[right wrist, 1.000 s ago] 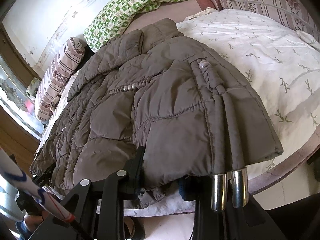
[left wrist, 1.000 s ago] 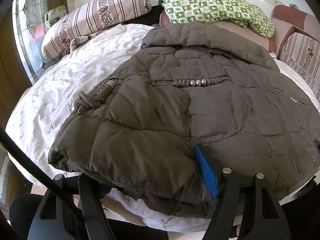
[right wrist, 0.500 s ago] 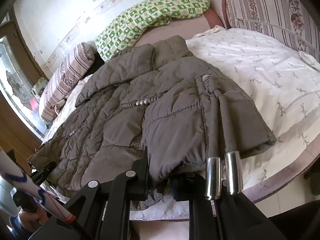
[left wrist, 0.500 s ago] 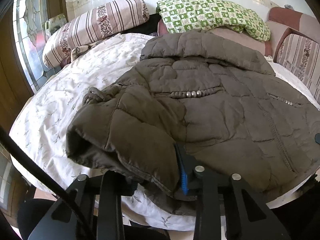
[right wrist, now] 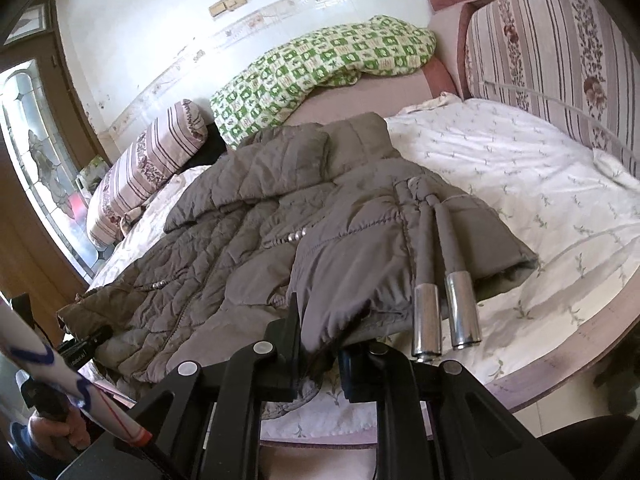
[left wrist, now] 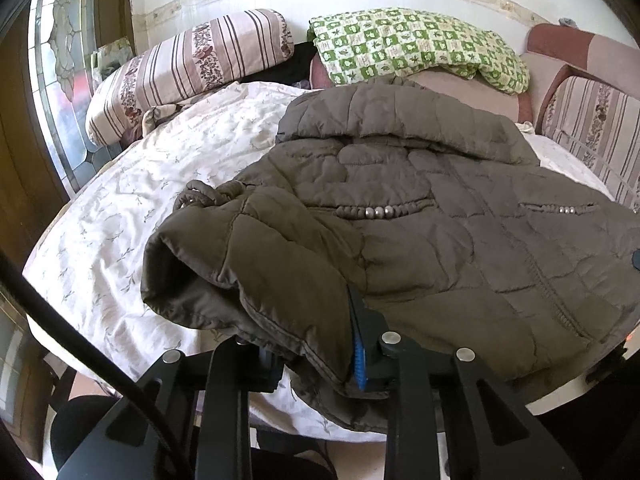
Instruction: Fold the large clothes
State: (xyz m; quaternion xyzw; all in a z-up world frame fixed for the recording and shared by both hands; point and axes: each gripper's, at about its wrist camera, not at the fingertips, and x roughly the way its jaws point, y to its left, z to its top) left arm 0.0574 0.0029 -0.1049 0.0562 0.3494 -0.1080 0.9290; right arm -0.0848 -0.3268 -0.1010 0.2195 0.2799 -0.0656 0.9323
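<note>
A large olive-brown quilted jacket [left wrist: 420,216] lies across a round bed, hood toward the pillows. My left gripper [left wrist: 316,354] is shut on the jacket's hem at its left corner, lifted and bunched toward the middle. My right gripper [right wrist: 320,354] is shut on the hem at the jacket's [right wrist: 280,216] right corner, also lifted. Two drawstrings with metal ends [right wrist: 444,316] hang over the fold next to the right gripper. The left gripper also shows at the far left of the right wrist view [right wrist: 86,344].
The bed has a white floral sheet [left wrist: 132,208] with a rounded front edge [right wrist: 568,344]. Striped bolster pillows [left wrist: 188,64] and a green checked pillow [left wrist: 416,44] lie at the head. A striped cushioned backrest [right wrist: 560,52] stands at the right. A stained-glass door [left wrist: 60,72] is at the left.
Both grippers closed on the jacket's bottom hem and lifted it up and forward. The bottom corners now bunch over the jacket body.
</note>
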